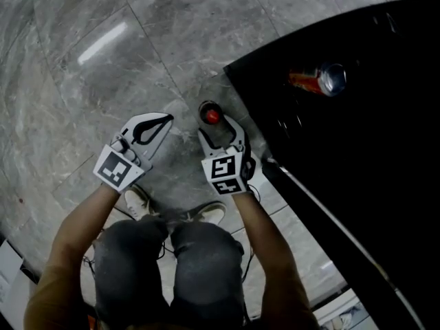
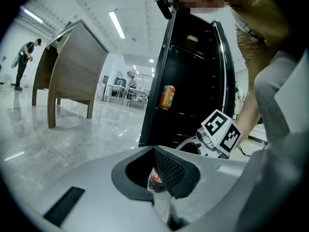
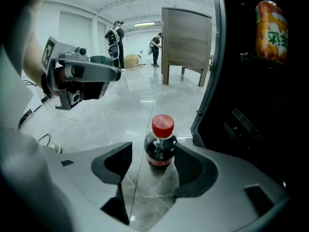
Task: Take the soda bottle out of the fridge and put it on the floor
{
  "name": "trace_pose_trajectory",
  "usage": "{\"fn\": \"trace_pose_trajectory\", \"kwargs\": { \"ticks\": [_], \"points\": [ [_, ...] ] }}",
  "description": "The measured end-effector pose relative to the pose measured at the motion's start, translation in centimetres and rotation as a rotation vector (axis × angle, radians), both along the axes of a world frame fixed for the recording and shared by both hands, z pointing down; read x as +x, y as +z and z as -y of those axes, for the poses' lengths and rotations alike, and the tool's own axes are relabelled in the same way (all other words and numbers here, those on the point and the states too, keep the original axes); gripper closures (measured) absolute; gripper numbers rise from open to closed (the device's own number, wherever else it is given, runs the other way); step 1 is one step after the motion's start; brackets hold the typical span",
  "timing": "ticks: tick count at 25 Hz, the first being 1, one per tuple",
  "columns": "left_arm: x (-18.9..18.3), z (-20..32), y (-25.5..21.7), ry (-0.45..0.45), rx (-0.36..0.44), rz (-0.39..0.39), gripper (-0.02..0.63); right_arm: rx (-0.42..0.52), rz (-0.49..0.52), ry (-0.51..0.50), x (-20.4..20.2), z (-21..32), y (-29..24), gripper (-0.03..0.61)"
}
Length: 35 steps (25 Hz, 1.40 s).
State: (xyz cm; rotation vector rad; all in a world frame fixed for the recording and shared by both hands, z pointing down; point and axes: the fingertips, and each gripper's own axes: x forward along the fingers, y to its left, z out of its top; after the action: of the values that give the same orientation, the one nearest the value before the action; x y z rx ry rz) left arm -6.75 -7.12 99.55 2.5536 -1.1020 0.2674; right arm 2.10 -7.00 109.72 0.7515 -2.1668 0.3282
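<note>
Red soda bottle label (image 3: 158, 161) in gripper views, hidden overhead.

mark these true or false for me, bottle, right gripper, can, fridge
1. The bottle stands upright on the floor. True.
2. The right gripper is clamped on the bottle. False: its jaws stand apart either side of the bottle, with a clear gap at the left pad.
3. A can sits in the fridge. True.
4. The bottle has a blue cap. False: the cap is red.
5. The fridge is black. True.
</note>
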Motion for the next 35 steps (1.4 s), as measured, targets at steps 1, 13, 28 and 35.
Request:
{"fn": "trace_pose_trajectory", "kwargs": {
  "ticks": [1, 13, 28, 35],
  "points": [
    [-0.1, 0.0, -0.3, -0.007, -0.006, 0.001, 0.618, 0.001, -0.004, -0.006, -0.1, -0.2, -0.5, 0.337],
    [-0.8, -3.3, -8.6, -0.084, -0.056, 0.008, 0.618, -0.064, -0.005, 0.005, -0.3, -3.3, -10.4, 0.569],
    [-1.6, -4.4, -25.9, -0.128, -0.027, -0.042, 0.619, -0.049, 0.036, 0.023, -1.8, -4.8, -28.2, 0.578],
    [-1.3, -4.1, -36.0, -0.107, 0.043, -0.048, 0.619, 0.013, 0.123, 0.025, -4.2, -4.4, -39.2, 0.578]
  ]
}}
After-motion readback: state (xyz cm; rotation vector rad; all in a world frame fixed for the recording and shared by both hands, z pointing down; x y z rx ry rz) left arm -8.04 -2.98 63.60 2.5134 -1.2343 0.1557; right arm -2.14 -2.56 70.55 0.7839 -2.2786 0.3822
